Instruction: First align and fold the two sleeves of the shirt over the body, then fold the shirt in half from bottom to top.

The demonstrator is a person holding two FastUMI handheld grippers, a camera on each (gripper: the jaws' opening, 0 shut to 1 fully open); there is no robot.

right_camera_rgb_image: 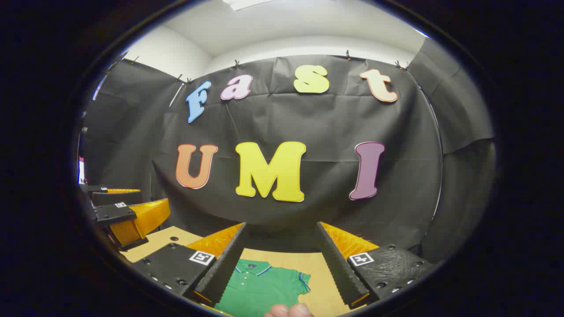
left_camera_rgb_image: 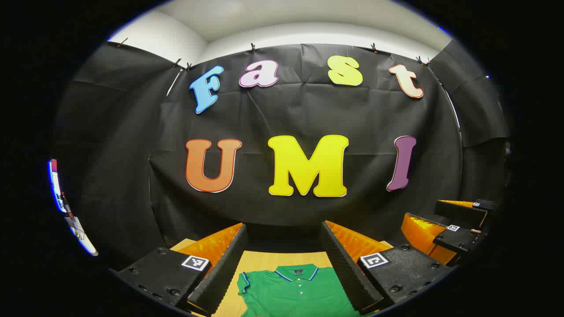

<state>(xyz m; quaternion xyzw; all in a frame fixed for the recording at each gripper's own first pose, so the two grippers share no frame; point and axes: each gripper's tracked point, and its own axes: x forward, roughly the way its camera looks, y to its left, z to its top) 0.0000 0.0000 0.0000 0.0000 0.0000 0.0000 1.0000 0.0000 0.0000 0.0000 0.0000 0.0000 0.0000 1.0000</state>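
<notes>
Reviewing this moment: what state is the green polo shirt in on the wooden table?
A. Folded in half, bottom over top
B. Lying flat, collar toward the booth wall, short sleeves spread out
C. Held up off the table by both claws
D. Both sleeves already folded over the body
B. The green polo shirt lies flat on the table, collar at the far end and one short sleeve out to each side; the left claw and right claw stand open above it.
</notes>
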